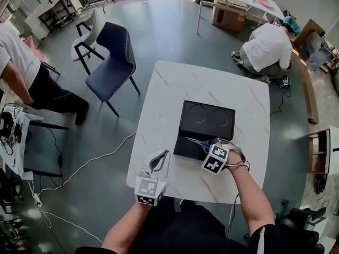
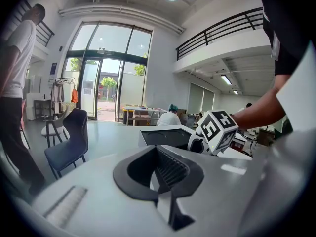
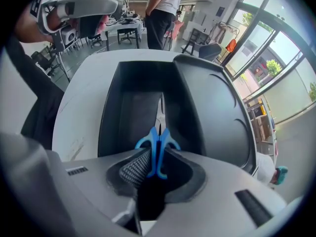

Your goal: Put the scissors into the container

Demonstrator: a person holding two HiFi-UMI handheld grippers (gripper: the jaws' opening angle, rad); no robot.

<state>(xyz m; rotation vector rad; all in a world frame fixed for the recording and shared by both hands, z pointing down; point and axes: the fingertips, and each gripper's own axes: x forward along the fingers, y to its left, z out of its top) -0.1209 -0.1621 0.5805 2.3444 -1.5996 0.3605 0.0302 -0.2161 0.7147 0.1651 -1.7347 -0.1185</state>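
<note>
The right gripper (image 3: pixel 157 162) is clamped on the blue handles of the scissors (image 3: pixel 158 142). Their blades point over the near edge of the black container (image 3: pixel 129 107), which lies mid-counter (image 1: pixel 175 89). The left gripper (image 2: pixel 159 172), jaws together and empty, is at the counter's near corner, apart from the container.

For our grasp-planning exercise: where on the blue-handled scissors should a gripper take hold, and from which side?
Grip the scissors by the blue handle loops, coming from the handle end. The blades are closed, thin and pointed, which leaves little to pinch, while the loops are thicker. The right gripper holds them this way, with the blades pointing away over the black container.
</note>
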